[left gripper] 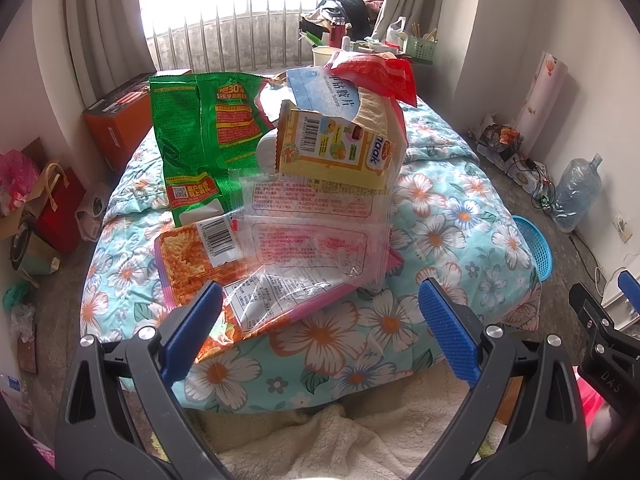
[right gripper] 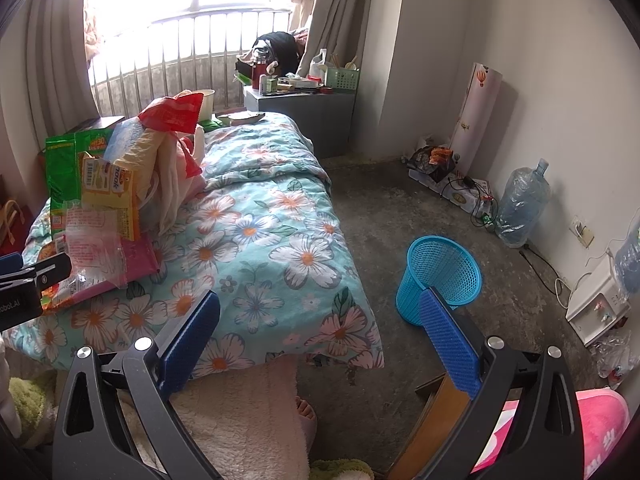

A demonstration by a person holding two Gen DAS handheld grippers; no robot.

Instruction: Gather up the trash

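Note:
A heap of empty snack wrappers lies on a floral quilt [left gripper: 440,216]: a green bag [left gripper: 200,140], a yellow carton [left gripper: 336,148], a clear film wrapper [left gripper: 312,232], an orange noodle pack [left gripper: 188,264] and a red bag [left gripper: 376,68]. My left gripper [left gripper: 320,320] is open, its left pad just in front of the noodle pack. The heap also shows in the right wrist view [right gripper: 108,200]. A blue mesh bin [right gripper: 440,276] stands on the floor right of the bed. My right gripper [right gripper: 320,328] is open and empty over the quilt's near corner.
A grey bedside cabinet [right gripper: 304,116] with clutter stands at the bed's far end. A water jug [right gripper: 520,204], cables and a white appliance [right gripper: 596,304] line the right wall. Boxes and bags [left gripper: 48,200] crowd the floor left of the bed. A fleece blanket [left gripper: 320,440] lies below.

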